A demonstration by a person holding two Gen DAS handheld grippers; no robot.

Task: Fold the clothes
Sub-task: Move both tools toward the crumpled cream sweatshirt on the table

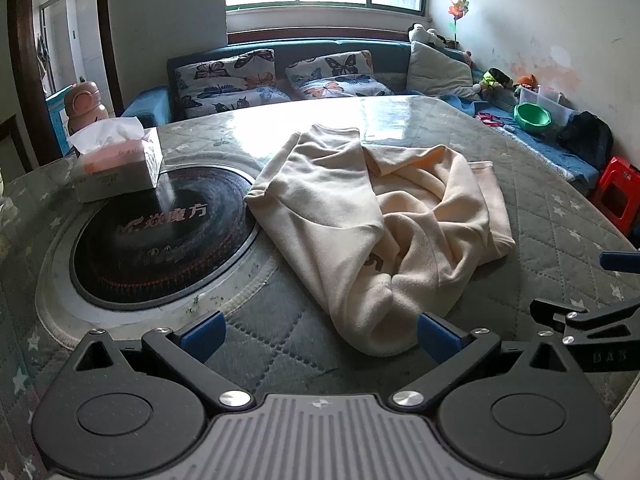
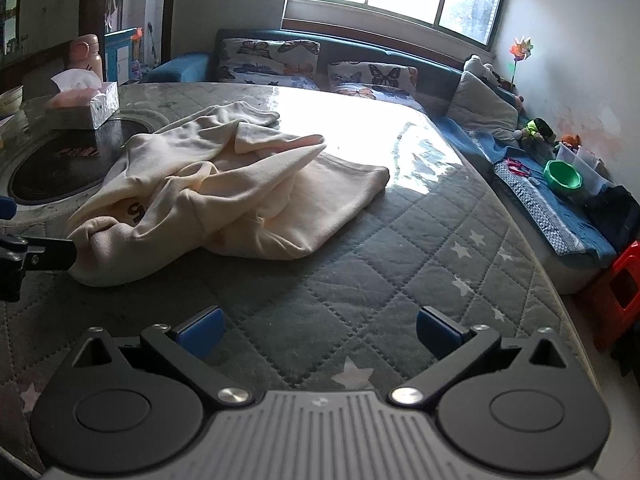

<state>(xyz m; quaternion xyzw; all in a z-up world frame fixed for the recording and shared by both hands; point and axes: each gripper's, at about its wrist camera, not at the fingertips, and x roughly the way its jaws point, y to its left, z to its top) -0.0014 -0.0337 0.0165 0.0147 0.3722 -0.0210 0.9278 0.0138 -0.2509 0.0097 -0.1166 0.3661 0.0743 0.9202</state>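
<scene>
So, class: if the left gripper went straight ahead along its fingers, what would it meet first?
Probably the cream garment: its near bunched end lies between the open left gripper fingers, just ahead on the quilted table cover. Depth is uncertain through the fisheye.

cream sweatshirt lies crumpled on the quilted table (dark print partly hidden in folds)

Tissue box beside black hotplate — 2 butterfly cushions behind.
</scene>
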